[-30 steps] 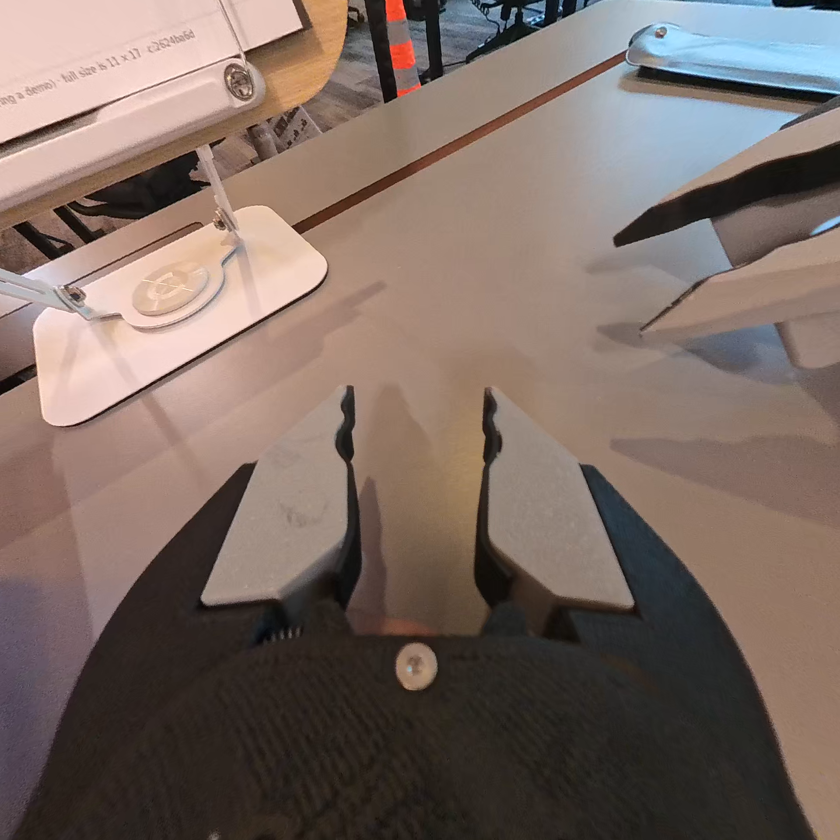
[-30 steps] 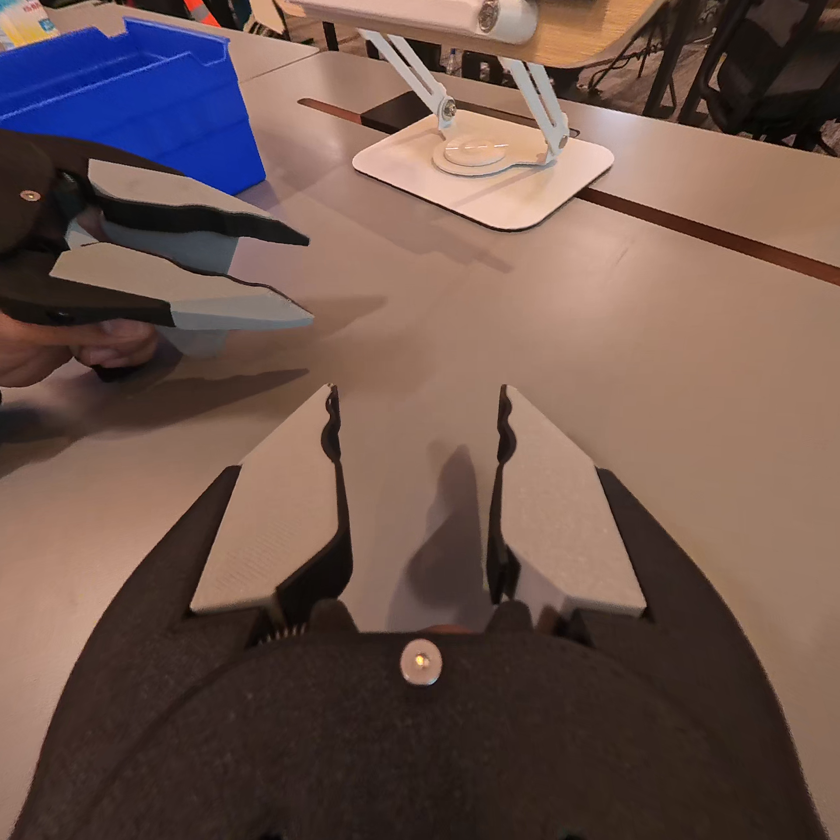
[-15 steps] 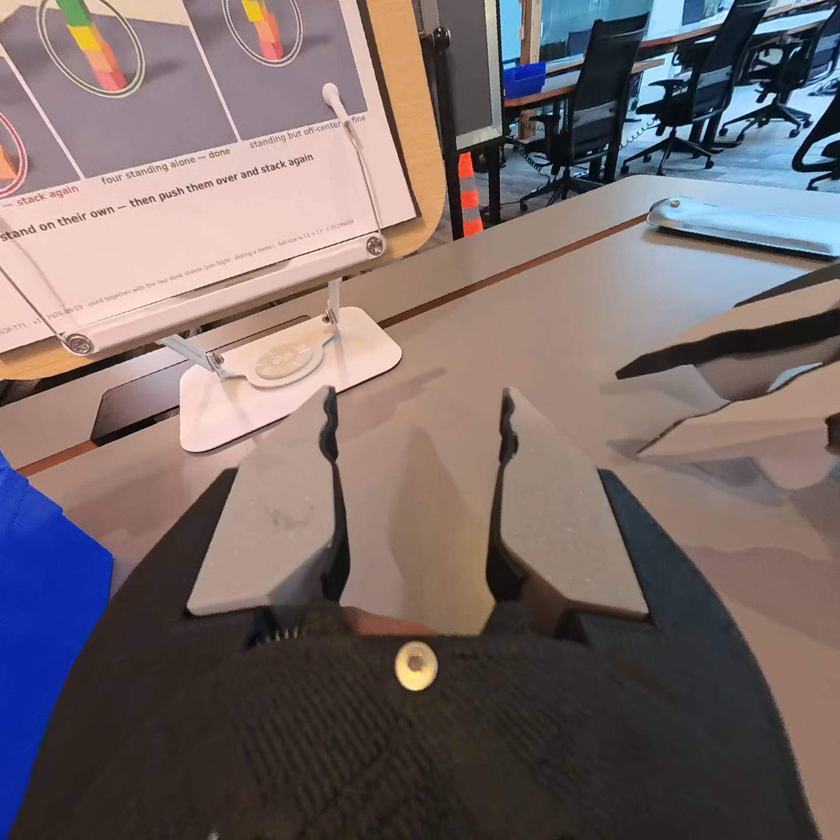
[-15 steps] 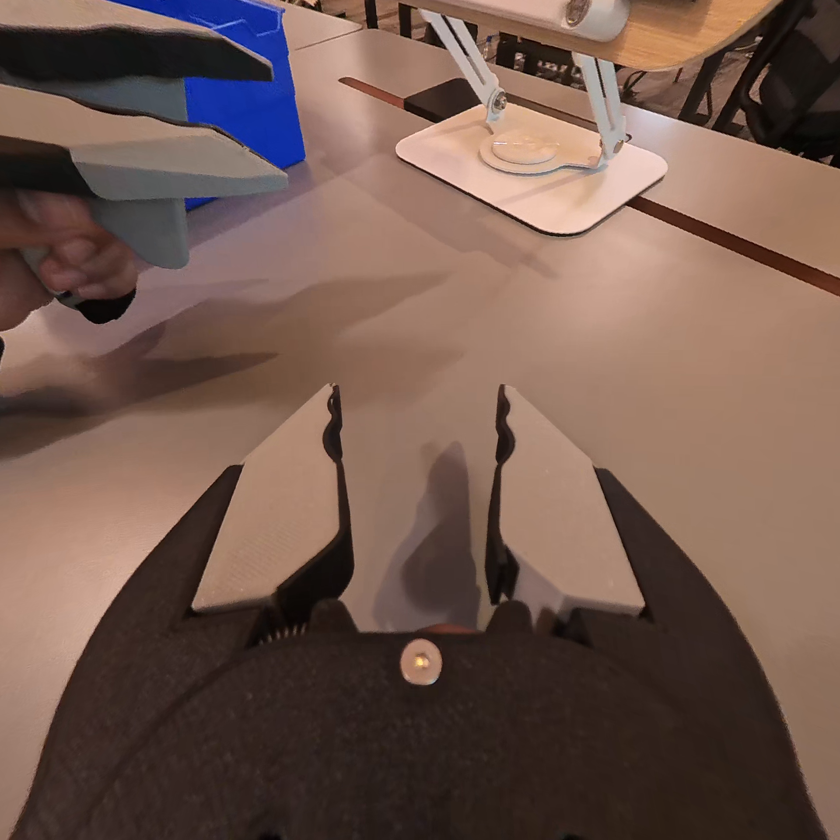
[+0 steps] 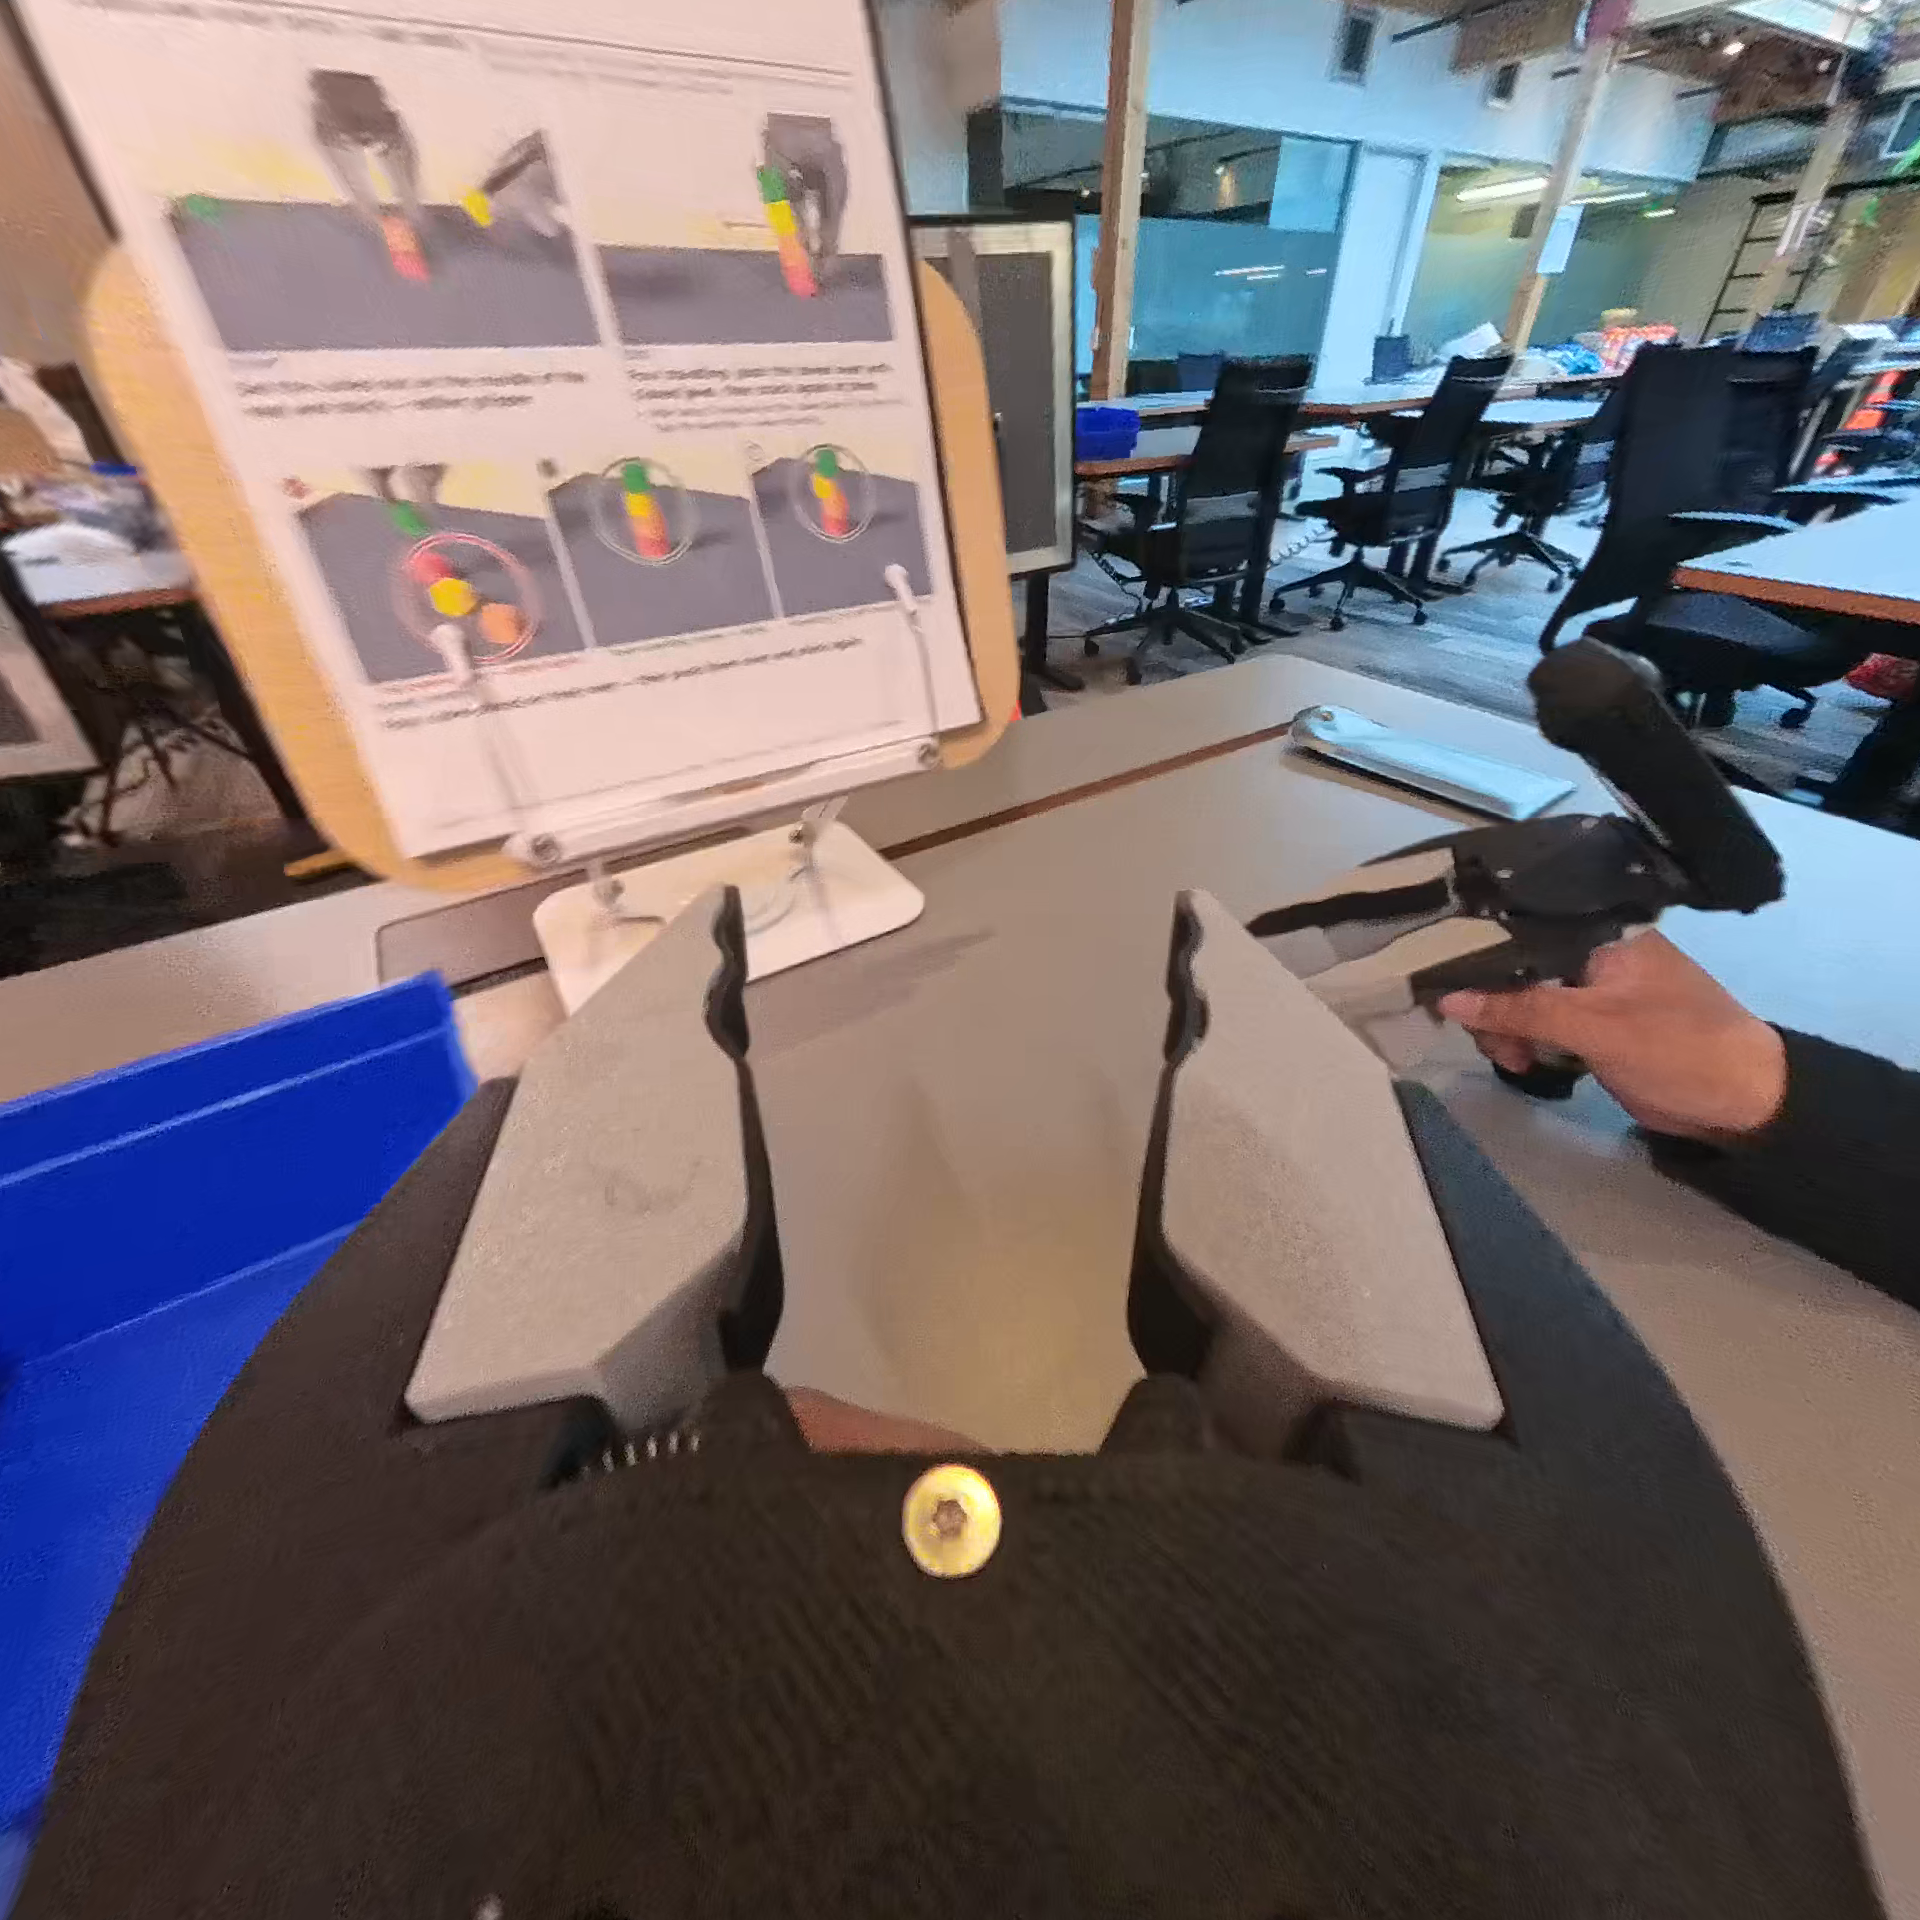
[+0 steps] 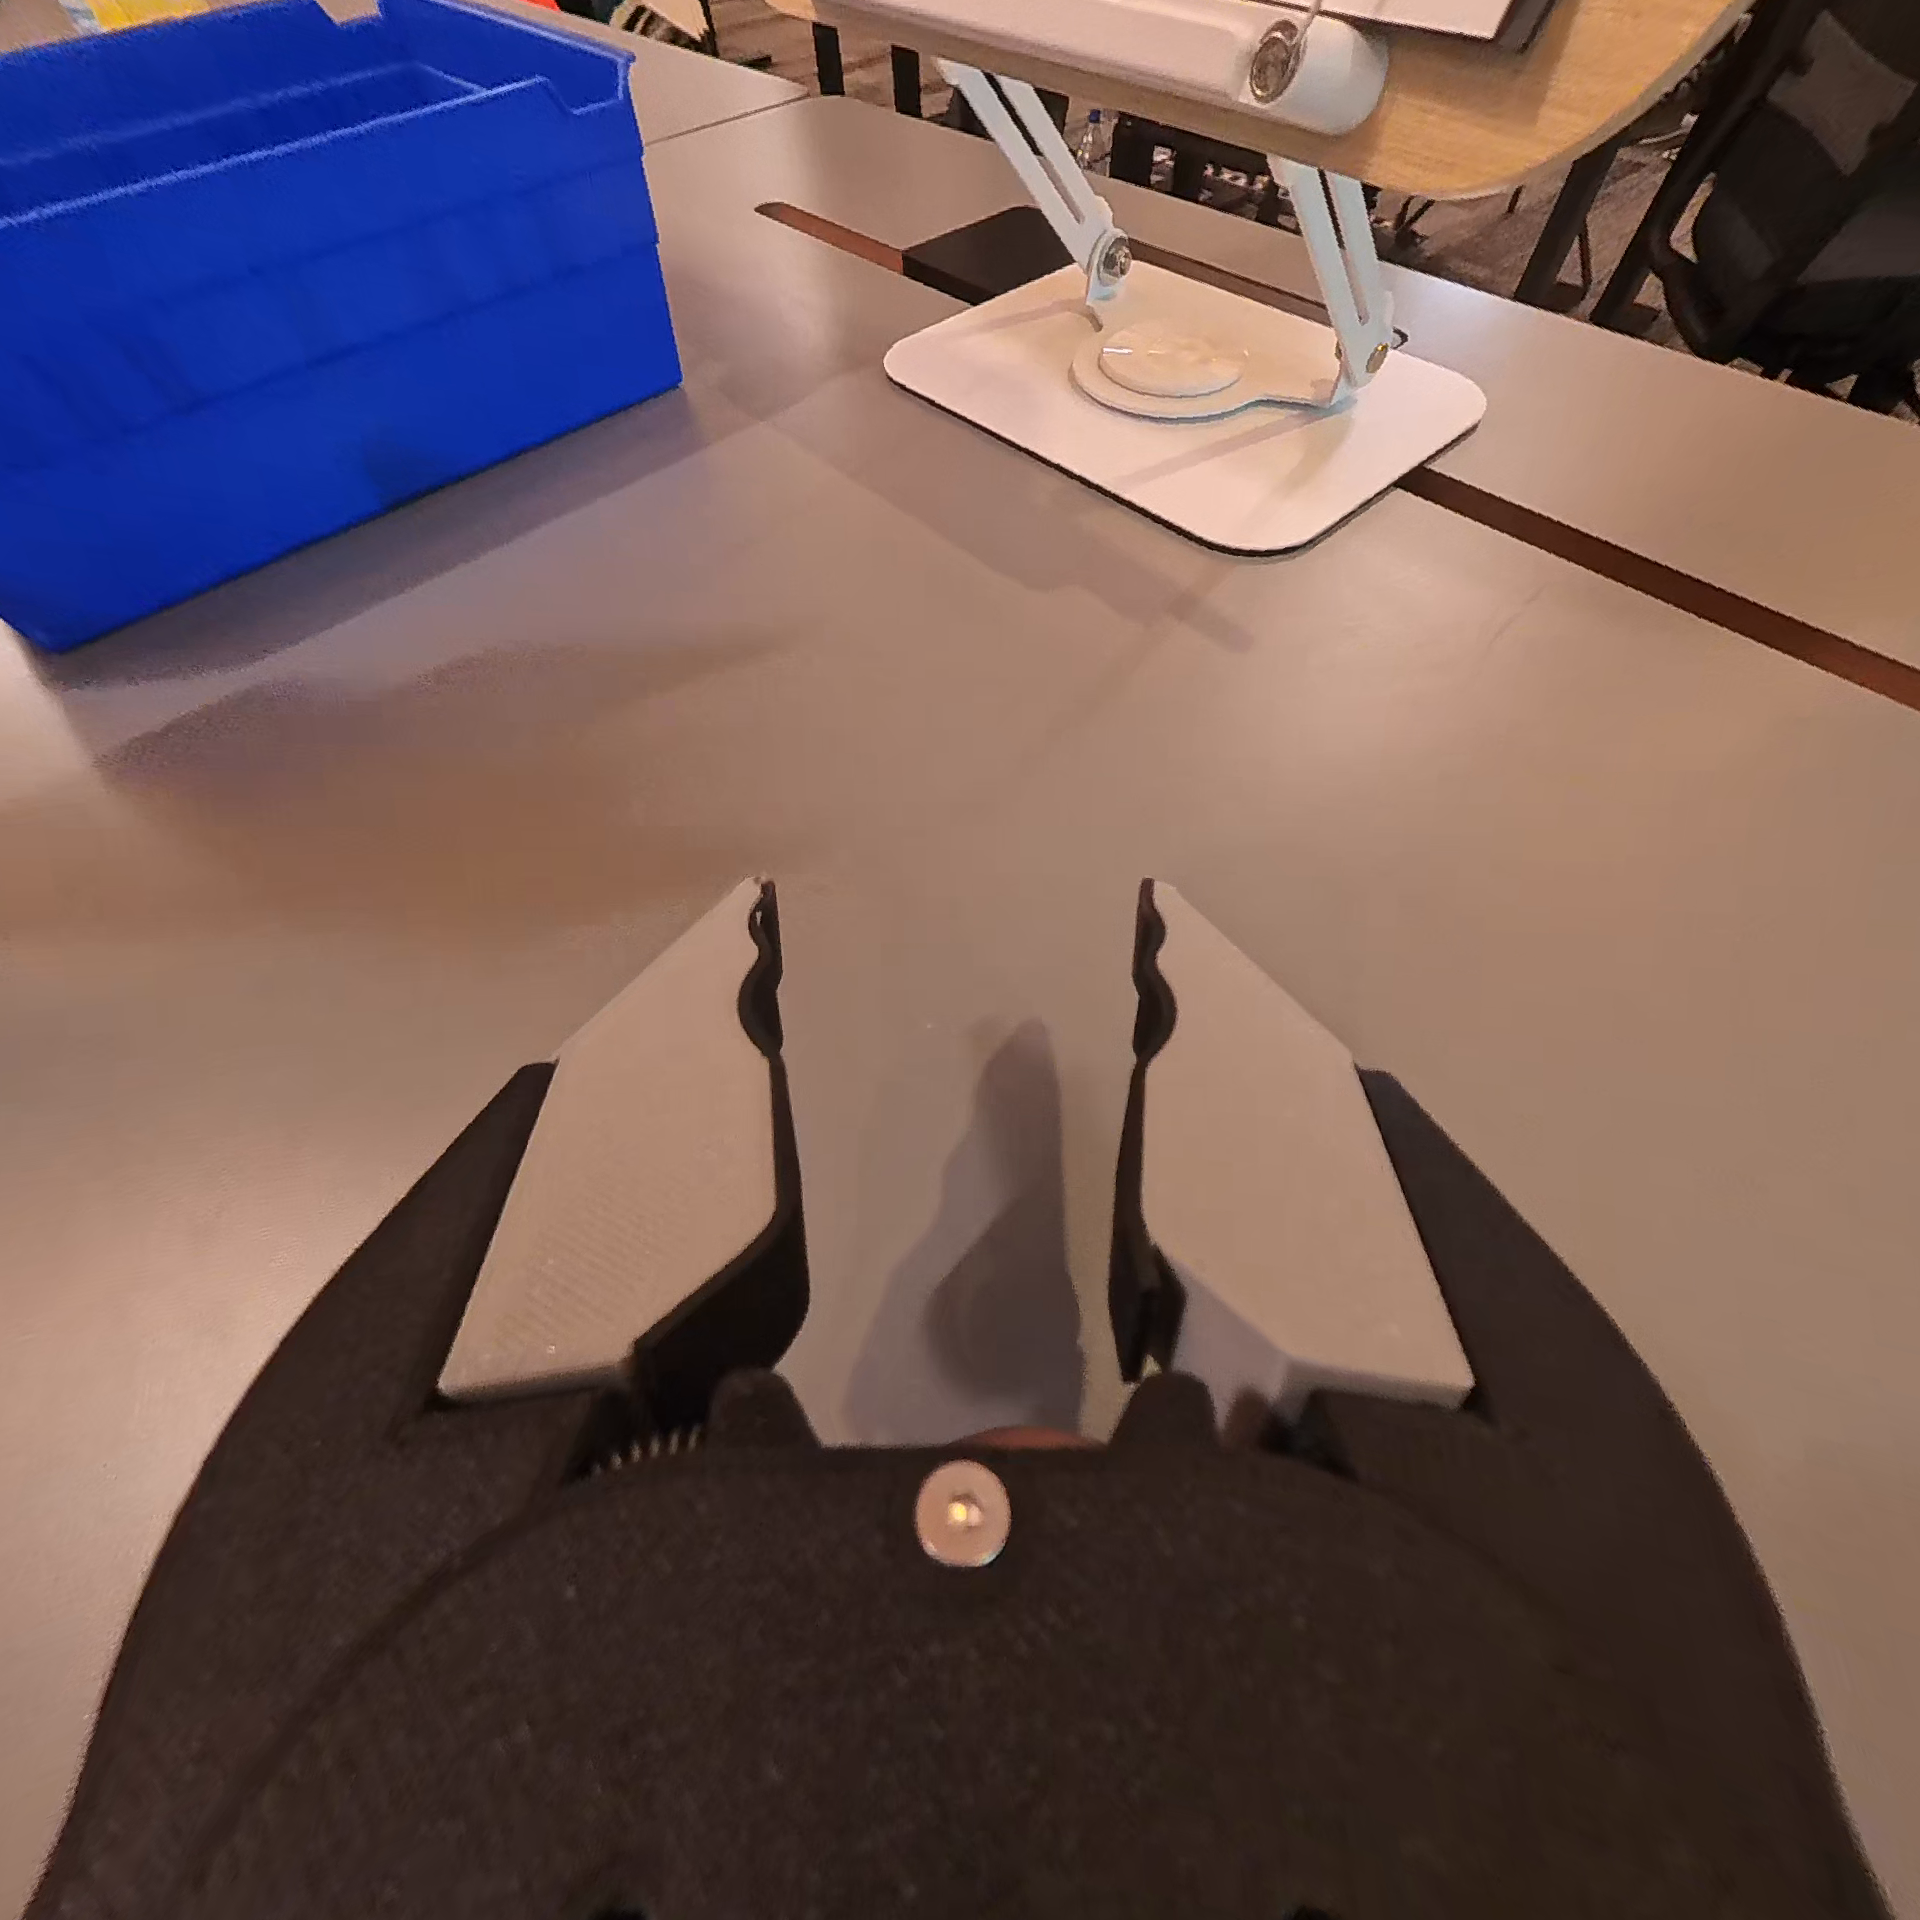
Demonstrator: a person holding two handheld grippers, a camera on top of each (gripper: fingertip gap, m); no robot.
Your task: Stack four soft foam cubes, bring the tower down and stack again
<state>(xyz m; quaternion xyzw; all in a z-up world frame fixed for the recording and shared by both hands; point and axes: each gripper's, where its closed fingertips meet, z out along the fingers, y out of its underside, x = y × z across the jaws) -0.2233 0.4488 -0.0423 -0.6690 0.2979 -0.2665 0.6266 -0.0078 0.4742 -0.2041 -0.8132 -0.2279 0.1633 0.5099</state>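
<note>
Here, no stacking has begun: no foam cubes show on the grey surface (image 6: 1039,675), so all four, the topple and the restack remain, by my judgement. My left tool (image 5: 956,966) and right tool (image 6: 951,914) both gape wide, holding nothing. The blue bin (image 6: 312,343) shows only bare inner ledges; its floor is hidden, perhaps with the cubes.

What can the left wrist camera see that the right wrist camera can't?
Only the left wrist view shows the picture sheet, the office chairs, and a hand holding the right gripper. Only the right wrist view looks down into the blue bin. Both show the grey table, the white stand base and open, empty fingers. No cubes appear.
</note>
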